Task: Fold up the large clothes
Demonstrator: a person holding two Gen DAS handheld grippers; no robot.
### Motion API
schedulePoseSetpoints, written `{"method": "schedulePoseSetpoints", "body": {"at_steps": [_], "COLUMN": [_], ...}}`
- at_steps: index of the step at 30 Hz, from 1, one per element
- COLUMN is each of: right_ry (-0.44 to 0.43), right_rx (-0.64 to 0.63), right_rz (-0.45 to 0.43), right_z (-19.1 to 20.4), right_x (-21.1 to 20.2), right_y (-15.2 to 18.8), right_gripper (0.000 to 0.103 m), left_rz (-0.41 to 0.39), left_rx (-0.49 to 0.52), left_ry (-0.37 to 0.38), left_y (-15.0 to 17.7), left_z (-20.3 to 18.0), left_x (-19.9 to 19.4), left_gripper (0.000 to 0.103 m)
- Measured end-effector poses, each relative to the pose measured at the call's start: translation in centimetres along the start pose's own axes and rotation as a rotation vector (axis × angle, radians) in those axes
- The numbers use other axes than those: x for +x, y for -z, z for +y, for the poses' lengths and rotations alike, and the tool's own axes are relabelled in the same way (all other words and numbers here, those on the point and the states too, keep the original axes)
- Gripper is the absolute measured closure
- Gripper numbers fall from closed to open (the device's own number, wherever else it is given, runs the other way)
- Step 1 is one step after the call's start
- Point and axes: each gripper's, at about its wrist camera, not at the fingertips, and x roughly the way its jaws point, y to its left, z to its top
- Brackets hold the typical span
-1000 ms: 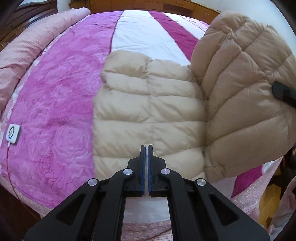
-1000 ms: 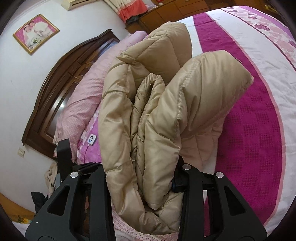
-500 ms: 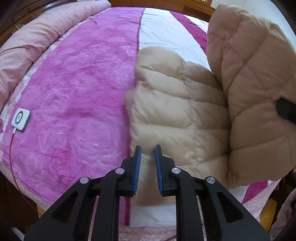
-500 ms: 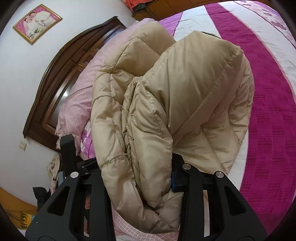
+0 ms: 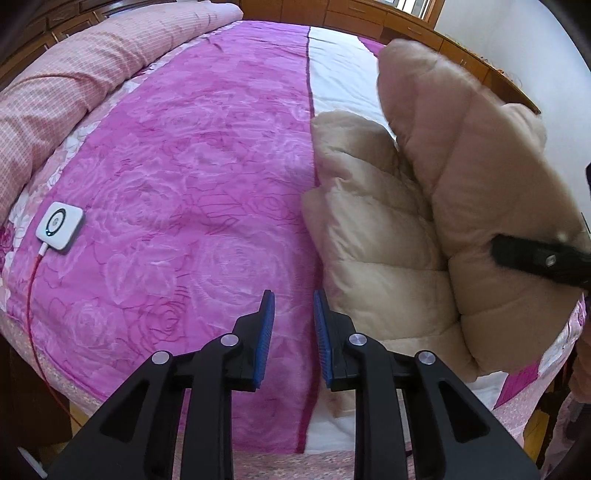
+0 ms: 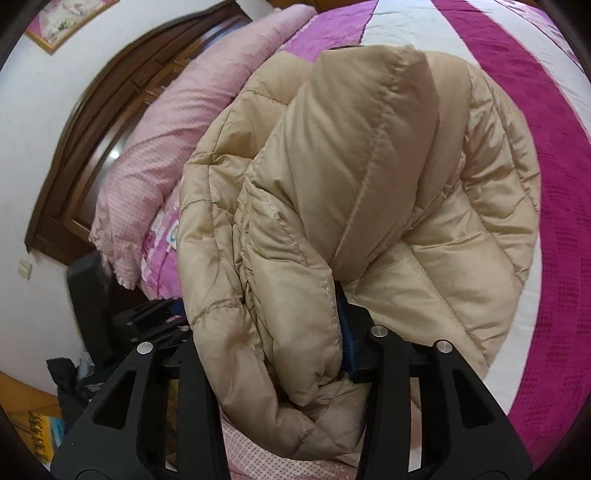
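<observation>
A beige quilted puffer jacket point(image 5: 373, 236) lies on the bed's right side. One part of it point(image 5: 480, 177) is lifted and folded over the rest. My right gripper point(image 6: 288, 332) is shut on a thick bunch of that jacket point(image 6: 332, 192) and holds it above the bed; it shows in the left wrist view point(image 5: 535, 258) at the right edge. My left gripper point(image 5: 293, 314) is open and empty, just left of the jacket's near edge, over the pink bedspread point(image 5: 184, 184).
A white square controller point(image 5: 59, 226) with a red cord lies on the bed's left edge. A pink bolster pillow point(image 5: 74, 74) lies along the headboard point(image 6: 74, 155). Wooden cabinets point(image 5: 369, 18) stand beyond the bed. Dark items point(image 6: 85, 295) stand beside the bed.
My left gripper opened and moved left, off the jacket to its near left edge. My right gripper carried the lifted part further over the lying jacket.
</observation>
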Motion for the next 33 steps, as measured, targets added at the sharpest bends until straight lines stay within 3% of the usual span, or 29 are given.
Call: {"method": "schedulePoseSetpoints", "body": {"at_steps": [7,14,19,27,29,32,33], "right_ry": [0.002,0.042,0.047,-0.042,-0.04,0.004,0.028], "right_rx": [-0.049,-0.119,-0.157,-0.115,-0.099,-0.065,-0.044], "right_rz": [0.058,0.086,0.041,-0.036,-0.069,-0.119,-0.13], "right_z": [1.7,3.4,4.7,4.2,3.3,1.2,0.5], "right_x": [2.8,5.7,3.8,-3.2,-4.8,-6.4,-6.3], "right_y": [0.2,1.1,1.8,3.0,3.5,4.2,4.3], "right_gripper": [0.031,0.027,0.025,0.025,0.025,0.025,0.025], "left_rz": [-0.004,-0.045,-0.085,-0.149,-0.148,-0.131,-0.126], "left_rx": [0.032,-0.015,-0.01,0.07,0.093,0.139,0.157], "left_ry": [0.003,0.021,0.048,0.14,0.181,0.215,0.209], "left_y": [-0.1,0.0,-1.2,-3.8,-4.3,-5.0,-5.2], "left_z": [2.1,3.9,3.7,-0.9,-2.8,-5.6,-6.6], "left_x": [-0.6,-1.4,-3.4,-5.8,-5.8,-4.9,-4.4], "left_gripper": [0.08,0.08,0.08,0.051,0.047,0.026,0.025]}}
